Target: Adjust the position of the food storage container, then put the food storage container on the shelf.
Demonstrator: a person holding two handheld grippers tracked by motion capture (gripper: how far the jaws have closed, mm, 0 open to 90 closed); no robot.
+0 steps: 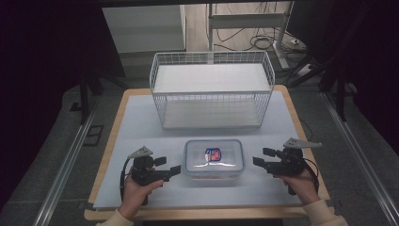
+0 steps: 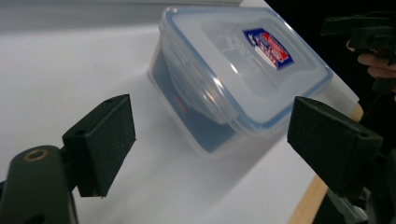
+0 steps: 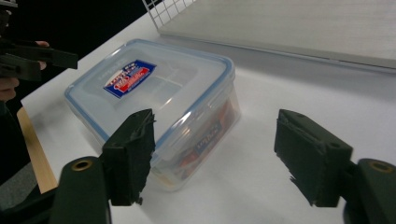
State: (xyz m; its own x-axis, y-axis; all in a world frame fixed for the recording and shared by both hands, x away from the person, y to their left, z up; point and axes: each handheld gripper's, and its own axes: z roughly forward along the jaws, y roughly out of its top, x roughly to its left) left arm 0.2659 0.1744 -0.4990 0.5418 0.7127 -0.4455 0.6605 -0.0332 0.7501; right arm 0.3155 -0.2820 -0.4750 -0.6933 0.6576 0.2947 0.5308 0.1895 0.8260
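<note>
High view: a clear plastic container point(image 1: 214, 161) with a blue-rimmed snap lid and a red-and-blue label point(image 1: 213, 154) sits at lower centre of the frame on a white mat point(image 1: 141, 122), which covers a wooden table point(image 1: 114, 123). A white wire basket point(image 1: 211, 89) stands upper centre, behind the container and apart from it. The left gripper point(image 1: 168, 166), held in the person's left hand point(image 1: 136, 190), lies at lower left, its jaws pointing toward the container's left end and stopping just beside it. The right gripper point(image 1: 262, 157), in the right hand point(image 1: 301, 183), lies at lower right, its jaws pointing toward the container's right end, with a gap of bare mat between.

Left gripper view: the 2 black jaws of the left gripper point(image 2: 210, 140) stand wide apart at the bottom corners; the container point(image 2: 233, 74) fills the upper centre beyond them, untouched. The tool is released and grasps nothing. The other gripper shows at the upper right edge.

Right gripper view: the jaws of the right gripper point(image 3: 215, 154) are spread, released, with only bare mat between the pads. The left pad overlaps the container's point(image 3: 154, 121) near corner in the frame; contact cannot be told. The basket's base point(image 3: 280, 28) runs along the top.
</note>
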